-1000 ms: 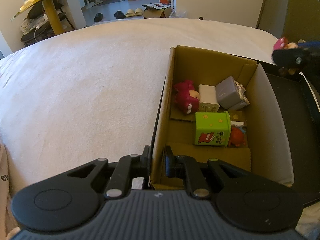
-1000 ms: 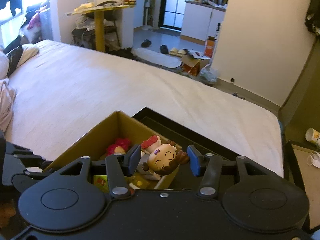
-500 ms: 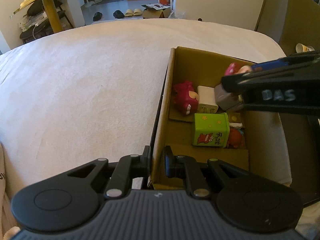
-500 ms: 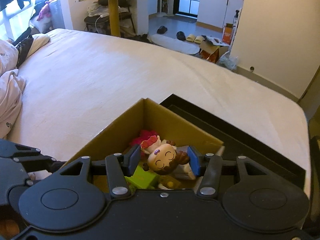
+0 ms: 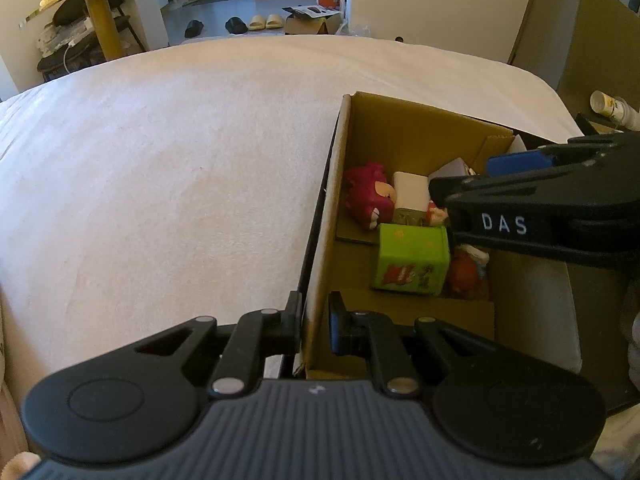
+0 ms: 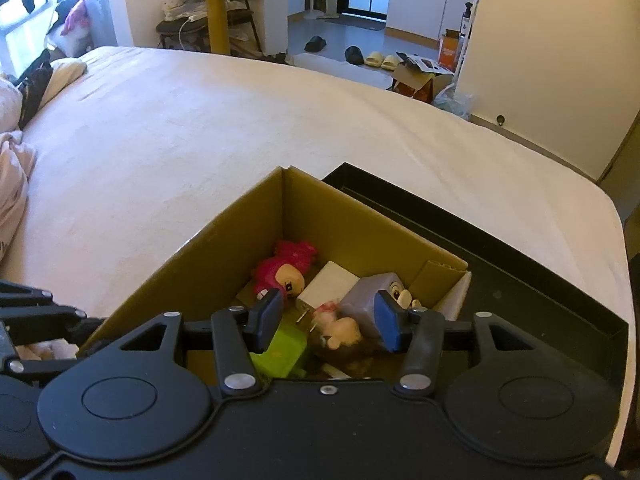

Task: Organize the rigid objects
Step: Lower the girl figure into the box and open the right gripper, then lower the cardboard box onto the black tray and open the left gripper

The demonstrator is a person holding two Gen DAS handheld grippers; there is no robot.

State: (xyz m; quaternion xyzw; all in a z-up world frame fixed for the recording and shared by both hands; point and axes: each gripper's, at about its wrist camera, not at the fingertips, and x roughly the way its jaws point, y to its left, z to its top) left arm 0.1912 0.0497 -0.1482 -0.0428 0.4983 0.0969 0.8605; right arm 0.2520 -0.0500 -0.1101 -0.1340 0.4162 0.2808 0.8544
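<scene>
Placing step, by my judgement: the left tongs [image 5: 314, 320] are clamped narrow on the near wall of the cardboard box [image 5: 325, 216], steadying it on the bed. The right tongs [image 6: 325, 322] reach down inside with a modest gap. The doll figurine [image 6: 338, 330] lies between their pads, beside the green carton [image 6: 280, 356]. I cannot tell whether they pinch it, and next they should spread and lift clear.
</scene>
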